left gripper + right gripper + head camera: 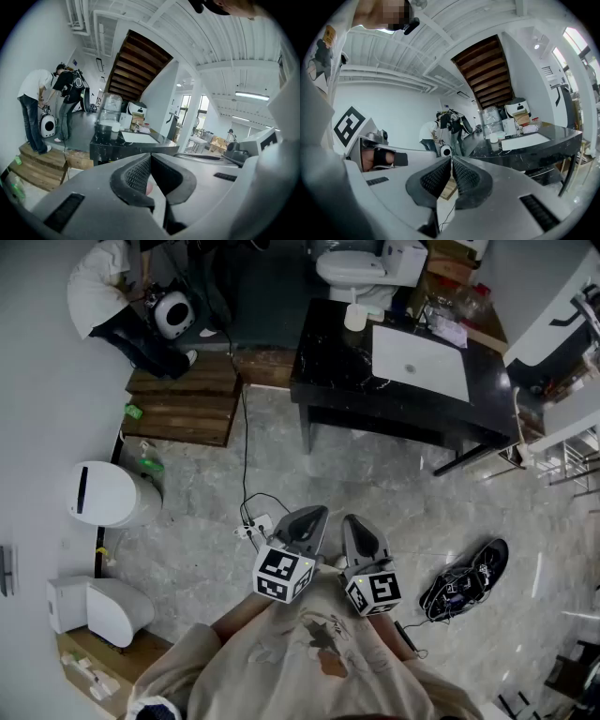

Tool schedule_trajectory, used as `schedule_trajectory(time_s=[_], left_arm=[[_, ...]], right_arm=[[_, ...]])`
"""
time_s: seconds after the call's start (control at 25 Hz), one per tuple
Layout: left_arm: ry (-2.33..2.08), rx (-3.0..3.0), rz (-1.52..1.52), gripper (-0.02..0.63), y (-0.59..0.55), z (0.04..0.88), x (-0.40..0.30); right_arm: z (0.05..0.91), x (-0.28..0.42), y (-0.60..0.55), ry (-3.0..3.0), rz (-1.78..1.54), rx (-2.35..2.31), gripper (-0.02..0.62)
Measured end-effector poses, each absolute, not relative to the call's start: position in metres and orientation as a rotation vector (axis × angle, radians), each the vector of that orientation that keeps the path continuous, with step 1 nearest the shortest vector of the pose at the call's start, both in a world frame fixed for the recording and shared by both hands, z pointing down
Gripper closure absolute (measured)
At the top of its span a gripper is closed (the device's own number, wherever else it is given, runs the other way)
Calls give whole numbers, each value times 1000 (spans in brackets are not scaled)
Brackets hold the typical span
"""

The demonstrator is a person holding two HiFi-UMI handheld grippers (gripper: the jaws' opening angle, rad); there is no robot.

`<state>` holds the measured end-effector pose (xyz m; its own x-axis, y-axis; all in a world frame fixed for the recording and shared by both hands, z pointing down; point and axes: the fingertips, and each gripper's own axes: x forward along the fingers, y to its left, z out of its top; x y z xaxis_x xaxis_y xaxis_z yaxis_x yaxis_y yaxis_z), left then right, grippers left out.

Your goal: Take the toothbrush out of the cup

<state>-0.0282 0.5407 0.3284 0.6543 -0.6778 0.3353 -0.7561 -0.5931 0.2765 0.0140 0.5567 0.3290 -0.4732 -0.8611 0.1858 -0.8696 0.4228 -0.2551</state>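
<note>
A white cup (354, 317) stands on the far left corner of the black counter (337, 362), well ahead of me across the floor. It also shows small and distant in the left gripper view, the cup (116, 126), and in the right gripper view, the cup (493, 138). I cannot make out a toothbrush in it at this distance. My left gripper (314, 515) and right gripper (354, 522) are side by side close to my body, far from the counter. Both are shut with nothing between the pads.
A white basin (420, 362) is set in the counter, with a toilet (361, 268) behind it. Wooden steps (183, 404), a white bin (108, 493), a floor cable (248, 512) and a black device (464, 582) surround me. Two people (42, 103) stand by the steps.
</note>
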Motion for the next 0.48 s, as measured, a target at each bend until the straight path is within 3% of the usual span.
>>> schedule_trajectory(time_s=[0.48], left_arm=[[-1146,2470,277,591,534,331,-17]], right_arm=[[335,30,546,-2626,531,1596,568]])
